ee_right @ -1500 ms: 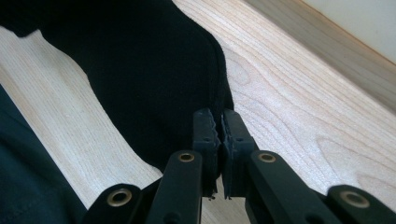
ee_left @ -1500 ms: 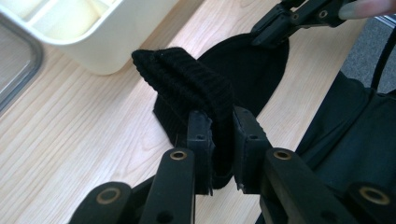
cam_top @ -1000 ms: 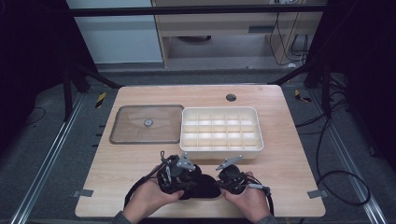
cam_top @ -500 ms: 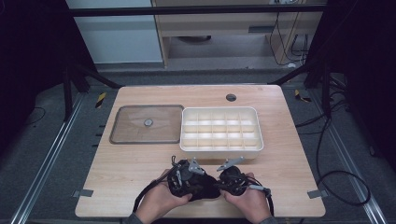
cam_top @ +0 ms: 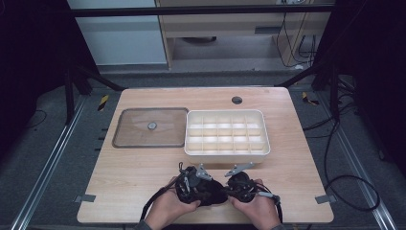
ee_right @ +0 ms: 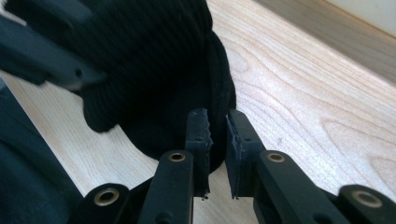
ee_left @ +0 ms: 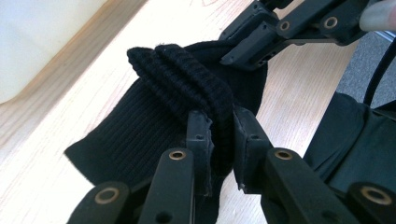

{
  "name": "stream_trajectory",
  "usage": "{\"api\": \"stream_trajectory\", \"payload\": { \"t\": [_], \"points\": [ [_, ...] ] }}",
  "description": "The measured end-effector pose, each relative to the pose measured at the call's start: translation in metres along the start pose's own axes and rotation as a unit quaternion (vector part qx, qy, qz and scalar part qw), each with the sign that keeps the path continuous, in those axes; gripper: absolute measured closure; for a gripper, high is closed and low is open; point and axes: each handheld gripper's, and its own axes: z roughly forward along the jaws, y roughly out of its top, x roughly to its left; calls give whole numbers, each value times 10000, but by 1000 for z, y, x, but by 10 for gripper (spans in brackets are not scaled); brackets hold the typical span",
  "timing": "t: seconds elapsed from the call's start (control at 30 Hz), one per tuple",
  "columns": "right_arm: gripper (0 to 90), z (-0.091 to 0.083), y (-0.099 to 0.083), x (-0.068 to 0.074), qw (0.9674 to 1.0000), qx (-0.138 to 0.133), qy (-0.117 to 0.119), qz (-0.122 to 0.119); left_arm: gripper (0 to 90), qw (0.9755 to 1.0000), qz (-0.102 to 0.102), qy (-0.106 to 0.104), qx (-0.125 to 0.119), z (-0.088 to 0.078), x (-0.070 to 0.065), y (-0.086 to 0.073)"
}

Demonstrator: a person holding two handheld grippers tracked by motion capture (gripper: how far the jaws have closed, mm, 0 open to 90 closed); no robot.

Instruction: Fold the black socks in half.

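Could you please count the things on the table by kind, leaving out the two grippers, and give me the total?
Black knitted cloth: 1
White compartment tray: 1
Brown flat lid with a knob: 1
Total: 3

The left gripper [ee_left: 223, 144] has its 2 black jaws closed on the folded ribbed cuff of a black knit sock [ee_left: 154, 126], which spreads away from the jaws over the wooden table [ee_left: 51, 154]. Beyond the sock, the right gripper [ee_left: 243, 53] comes in from above and bites the sock's far edge. A white tray [ee_left: 32, 37] lies on the table past the sock.
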Motion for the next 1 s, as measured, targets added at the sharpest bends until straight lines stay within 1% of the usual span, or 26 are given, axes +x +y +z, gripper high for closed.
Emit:
{"api": "stream_trajectory", "payload": {
  "t": [0.07,0.1,0.17,0.23,0.3,0.33,0.37,0.4,0.47,0.5,0.53,0.57,0.6,0.63,0.67,0.7,0.77,0.8,0.83,0.87,0.9,0.93,0.97,1.0],
  "points": [
    [810,0,0,-1,10000,-25,-12,43,778,9999,-42,-84,-91,1,-1,1],
    [794,-1,0,-2,10000,-15,-3,53,776,9999,-40,-107,-99,3,-3,2],
    [787,-2,0,-3,10000,-16,-13,58,772,9999,-31,-90,-111,4,-3,2],
    [756,-3,-1,-4,10000,-31,-33,85,771,9999,-36,-60,-110,6,-4,4],
    [750,-4,-1,-4,10000,-40,-29,69,768,9999,-21,-85,-98,8,-5,4],
    [722,-7,-3,-4,10000,-39,-38,67,753,9999,-8,-83,-92,8,-5,4],
    [722,-7,-3,-4,10000,-39,-38,67,753,9999,8,-79,-110,8,-6,4],
    [700,-10,-4,-5,9999,-65,-40,81,725,9998,17,-102,-144,6,-8,4],
    [694,-12,-5,-5,9999,-55,-61,102,709,9998,3,-143,-168,4,-9,5],
    [685,-14,-5,-5,9999,-68,-77,74,692,9997,-15,-139,-214,1,-11,5],
    [677,-17,-5,-5,9999,-79,-88,102,678,9996,-17,-132,-231,-1,-12,5],
    [668,-21,-5,-6,9998,-99,-117,96,661,9994,-2,-183,-295,-6,-15,6],
    [668,-21,-5,-6,9998,-99,-117,96,648,9994,-2,-183,-295,-6,-15,6],
    [669,-26,-5,-6,9997,-118,-195,102,645,9994,52,-143,-317,-11,-18,7],
    [669,-26,-5,-6,9997,-118,-195,102,645,9993,85,-148,-323,-13,-20,7],
    [668,-30,-4,-7,9995,-150,-245,115,641,9992,153,-83,-350,-19,-22,8],
    [669,-33,-2,-8,9994,-182,-278,118,620,9992,236,53,-306,-25,-22,8],
    [669,-33,-2,-8,9994,-182,-278,118,606,9992,236,53,-306,-25,-22,8],
    [669,-37,0,-8,9991,-232,-318,129,589,9992,238,168,-263,-28,-20,6],
    [669,-37,0,-8,9991,-232,-318,129,589,9992,223,206,-257,-29,-18,6],
    [669,-39,1,-8,9990,-251,-339,139,580,9991,188,289,-231,-31,-14,4],
    [669,-41,4,-9,9989,-305,-349,111,542,9990,135,368,-211,-32,-10,2],
    [669,-42,6,-8,9988,-315,-357,133,534,9989,110,419,-182,-33,-7,0],
    [669,-42,6,-8,9988,-315,-357,133,515,9989,110,419,-182,-33,-7,0]
  ]
}}
